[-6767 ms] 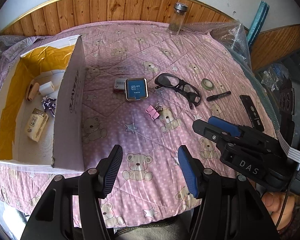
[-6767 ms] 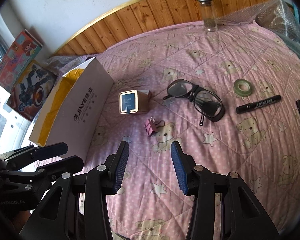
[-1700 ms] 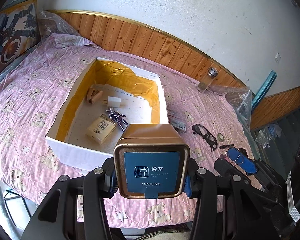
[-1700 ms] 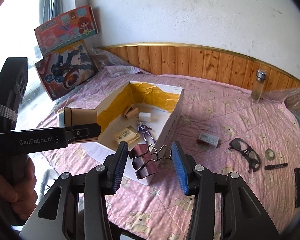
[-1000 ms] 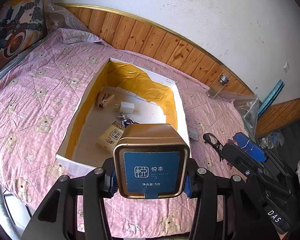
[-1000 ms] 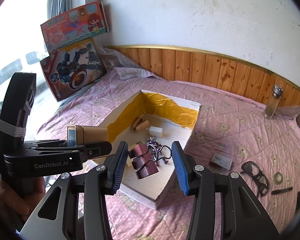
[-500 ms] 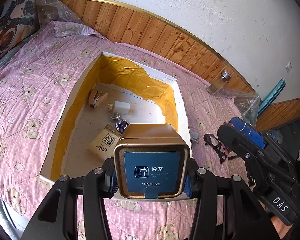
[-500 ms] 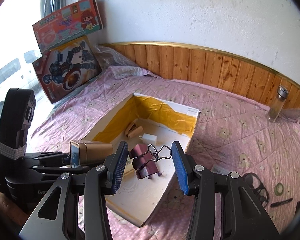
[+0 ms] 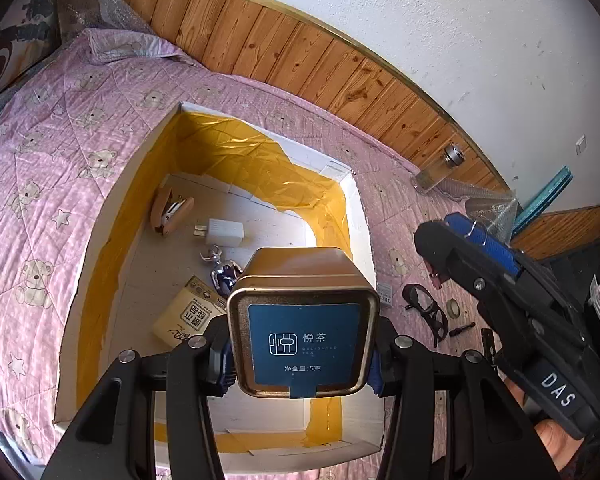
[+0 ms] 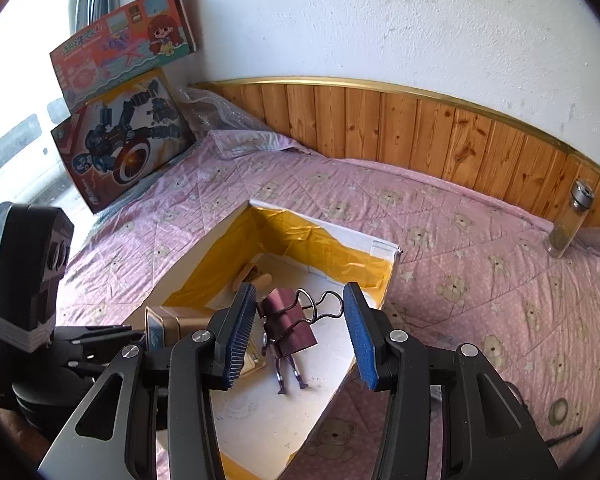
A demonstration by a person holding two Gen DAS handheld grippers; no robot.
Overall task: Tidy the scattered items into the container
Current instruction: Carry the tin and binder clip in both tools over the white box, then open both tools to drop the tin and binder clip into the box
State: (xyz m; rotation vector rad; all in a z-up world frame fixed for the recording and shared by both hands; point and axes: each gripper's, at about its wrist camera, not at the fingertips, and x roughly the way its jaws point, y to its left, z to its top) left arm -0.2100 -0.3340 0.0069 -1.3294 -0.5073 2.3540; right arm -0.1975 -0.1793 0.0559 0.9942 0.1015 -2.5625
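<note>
A white cardboard box lined with yellow tape lies open on the pink bear-print bedspread. My left gripper is shut on a gold tea tin with a blue label, held above the box's near end. My right gripper is shut on a maroon binder clip, hanging over the box interior. Inside lie a wooden clip, a white plug, a small figurine and a yellow packet. The right gripper shows at the box's right side.
Right of the box on the bedspread lie black glasses, a tape roll, a marker and a small carton. A glass bottle stands by the wood panelling. Two toy boxes lean at the far left.
Both grippers have come closer to the box and now hang over its inside. The tin and the binder clip stay held as before.
</note>
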